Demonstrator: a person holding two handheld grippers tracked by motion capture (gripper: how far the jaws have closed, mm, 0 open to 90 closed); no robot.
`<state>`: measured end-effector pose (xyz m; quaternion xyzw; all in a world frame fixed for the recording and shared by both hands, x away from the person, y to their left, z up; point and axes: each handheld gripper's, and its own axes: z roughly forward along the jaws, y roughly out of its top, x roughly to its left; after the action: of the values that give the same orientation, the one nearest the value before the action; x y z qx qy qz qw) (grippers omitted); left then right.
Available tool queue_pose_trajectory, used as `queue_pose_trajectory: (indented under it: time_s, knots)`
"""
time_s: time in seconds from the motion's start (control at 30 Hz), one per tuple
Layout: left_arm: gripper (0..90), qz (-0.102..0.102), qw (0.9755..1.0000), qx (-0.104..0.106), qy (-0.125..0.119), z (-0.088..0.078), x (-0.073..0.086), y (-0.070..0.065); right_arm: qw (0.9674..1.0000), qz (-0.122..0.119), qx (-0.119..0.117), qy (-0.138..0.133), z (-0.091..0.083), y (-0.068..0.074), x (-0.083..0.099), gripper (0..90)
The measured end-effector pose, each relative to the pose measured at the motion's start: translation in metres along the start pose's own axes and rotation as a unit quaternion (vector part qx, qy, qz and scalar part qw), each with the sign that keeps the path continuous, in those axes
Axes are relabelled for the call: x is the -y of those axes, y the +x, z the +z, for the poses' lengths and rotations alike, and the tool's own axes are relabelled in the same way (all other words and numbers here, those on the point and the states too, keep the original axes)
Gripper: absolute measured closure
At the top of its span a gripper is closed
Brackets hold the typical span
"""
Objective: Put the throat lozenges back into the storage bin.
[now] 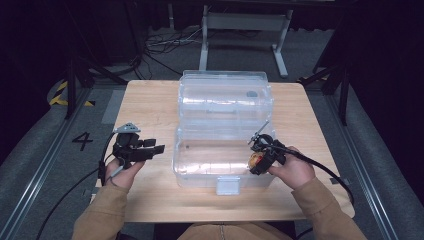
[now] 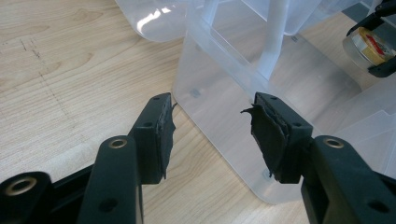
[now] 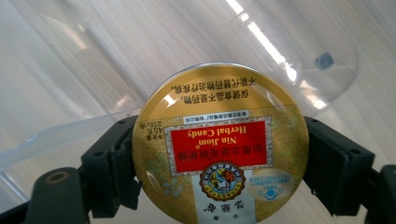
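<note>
The round candy tin (image 3: 219,144), gold with a red label reading "Nin Jiom Herbal Candy", sits pinched across its width in my right tongs (image 1: 261,159), held just over the right end of the open clear storage box (image 1: 200,160). My left tongs (image 2: 212,135) hang spread and empty over the desk (image 1: 150,100), beside the box's left wall.

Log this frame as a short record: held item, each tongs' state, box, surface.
held item: round candy tin, gold with red label
right tongs: shut on tin, over the box's front right corner
left tongs: open, nothing between them, beside the box's left wall
box: clear plastic, lid open at the back
surface: wooden table
</note>
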<state>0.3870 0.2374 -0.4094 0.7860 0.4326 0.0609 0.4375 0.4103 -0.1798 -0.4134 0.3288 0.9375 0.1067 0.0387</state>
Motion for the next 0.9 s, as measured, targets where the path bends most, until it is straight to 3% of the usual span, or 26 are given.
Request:
queue_pose_trajectory:
  time_s: [0.3,0.9]
  knots:
    - [49.0,-0.003,1.0000,0.001,-0.001,-0.0006,0.0002,0.0005,0.9998,0.008,-0.007,0.017,0.0016,-0.0004,0.0008,19.8]
    - [49.0,-0.002,1.0000,0.001,0.002,0.0004,0.0006,0.0007,0.9998,0.005,-0.009,0.017,0.0021,-0.0008,-0.0002,16.9]
